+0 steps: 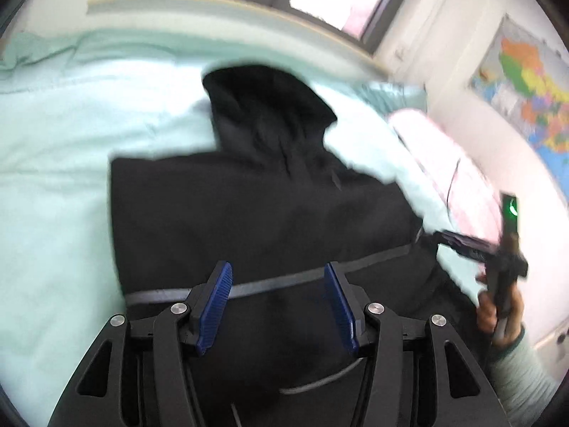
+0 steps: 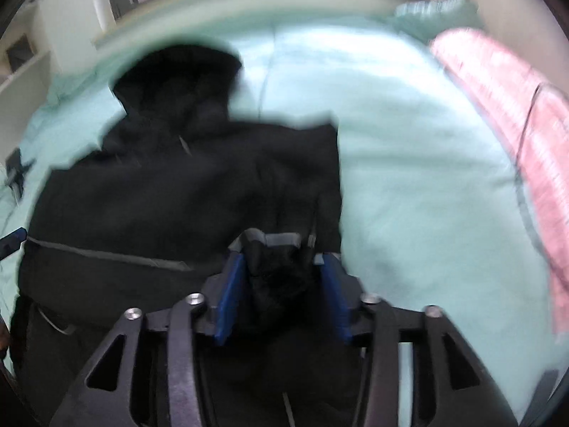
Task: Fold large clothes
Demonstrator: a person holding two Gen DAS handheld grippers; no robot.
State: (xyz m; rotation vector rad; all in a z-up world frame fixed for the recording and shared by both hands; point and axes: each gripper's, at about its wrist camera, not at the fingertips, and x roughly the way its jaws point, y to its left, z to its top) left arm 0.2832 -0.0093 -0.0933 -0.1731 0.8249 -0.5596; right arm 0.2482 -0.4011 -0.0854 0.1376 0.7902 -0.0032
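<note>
A black hooded jacket (image 1: 256,199) lies spread on the pale green bed (image 1: 71,142), hood towards the far side, with a grey stripe (image 1: 284,281) across it. My left gripper (image 1: 277,270) hovers over that stripe with its jaws apart and nothing between them. In the right wrist view my right gripper (image 2: 283,259) is at the jacket's (image 2: 177,185) right edge. A bunched black fold with a grey band (image 2: 274,240) stands between its blue pads; it touches the left one, and a narrow gap shows at the right one. The picture is blurred.
A pink blanket (image 2: 498,106) lies along the bed's right side and a pale green pillow (image 2: 437,10) at the far right corner. The bed's sheet (image 2: 409,178) stretches bare right of the jacket. A coloured map (image 1: 526,89) hangs on the wall. A hand (image 1: 498,309) holds the right gripper.
</note>
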